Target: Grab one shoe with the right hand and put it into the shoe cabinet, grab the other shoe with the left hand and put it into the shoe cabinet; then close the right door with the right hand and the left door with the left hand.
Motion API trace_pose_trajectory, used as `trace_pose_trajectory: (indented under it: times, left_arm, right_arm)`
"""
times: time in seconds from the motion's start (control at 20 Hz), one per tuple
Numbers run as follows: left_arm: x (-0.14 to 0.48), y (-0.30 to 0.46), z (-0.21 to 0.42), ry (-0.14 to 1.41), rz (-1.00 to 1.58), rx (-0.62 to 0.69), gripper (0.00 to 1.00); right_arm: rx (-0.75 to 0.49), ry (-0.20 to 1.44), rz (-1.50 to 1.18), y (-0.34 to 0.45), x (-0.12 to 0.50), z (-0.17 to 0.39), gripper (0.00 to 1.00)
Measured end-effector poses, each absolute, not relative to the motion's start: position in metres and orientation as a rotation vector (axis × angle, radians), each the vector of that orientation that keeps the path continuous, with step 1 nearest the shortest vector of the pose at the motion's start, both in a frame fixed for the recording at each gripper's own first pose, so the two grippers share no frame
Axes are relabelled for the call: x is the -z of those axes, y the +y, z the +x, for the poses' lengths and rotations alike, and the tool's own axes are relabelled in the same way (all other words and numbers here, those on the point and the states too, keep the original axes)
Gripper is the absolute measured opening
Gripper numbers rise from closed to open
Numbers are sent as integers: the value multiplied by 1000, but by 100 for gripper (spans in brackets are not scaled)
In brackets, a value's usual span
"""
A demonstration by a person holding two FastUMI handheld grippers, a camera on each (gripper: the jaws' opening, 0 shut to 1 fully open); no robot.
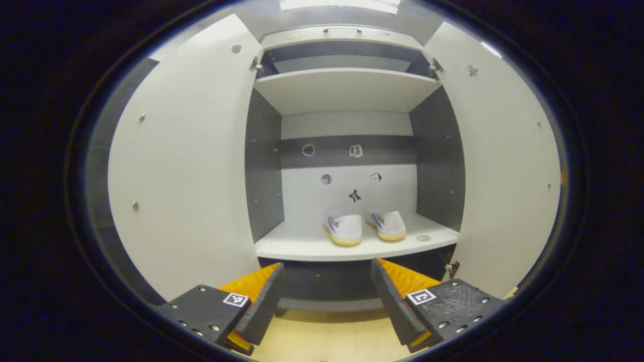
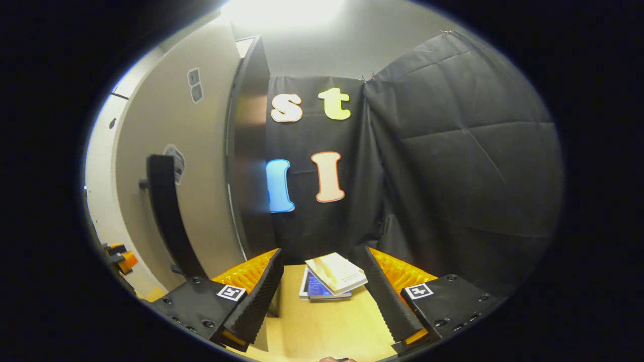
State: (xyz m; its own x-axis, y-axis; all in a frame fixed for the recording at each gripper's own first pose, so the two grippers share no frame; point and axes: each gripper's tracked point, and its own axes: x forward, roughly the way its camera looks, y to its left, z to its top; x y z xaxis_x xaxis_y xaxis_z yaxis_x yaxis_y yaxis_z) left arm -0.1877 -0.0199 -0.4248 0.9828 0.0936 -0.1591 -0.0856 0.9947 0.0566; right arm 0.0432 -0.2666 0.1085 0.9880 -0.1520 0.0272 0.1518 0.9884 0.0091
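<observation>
1. My left tool (image 1: 326, 296) hangs in front of the open shoe cabinet (image 1: 347, 90), its two fingers spread wide with nothing between them; the finger pads (image 1: 387, 301) are black ribbed foam backed by orange ridged plastic.
2. Both shoes sit side by side on the lower shelf (image 1: 302, 246), well ahead of my left tool and above it in the left gripper view: the left shoe (image 1: 345, 229) and the right shoe (image 1: 387, 224), white canvas with pale yellow soles and a red-and-blue mark on the side.
3. The cabinet is smooth white board with dark grey side walls; small stickers dot its back panel.
4. The left door (image 1: 181, 171) and the right door (image 1: 503, 171) both stand swung out, flat white panels on metal hinges.
5. My right tool (image 2: 324, 296) is likewise spread open and empty, pointing at the black quilted cloth wall (image 2: 463, 166).
6. In the right gripper view a door face with a curved black handle (image 2: 168, 216) stands off to the left of my right tool.
7. Ahead of the right tool, a small stack of booklets (image 2: 334, 276) lies on the pale wooden floor (image 2: 322, 327).
</observation>
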Motion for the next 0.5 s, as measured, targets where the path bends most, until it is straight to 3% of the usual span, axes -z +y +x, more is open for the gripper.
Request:
trace_pose_trajectory:
  times: [0.25,0.5]
  left_arm:
    - [442,-11,-207,221,-7,-70,100]
    - [440,-12,-206,227,0,-3,100]
  right_arm:
    - [115,-27,27,-232,-119,45,99]
    - [167,-38,-8,-219,-124,40,92]
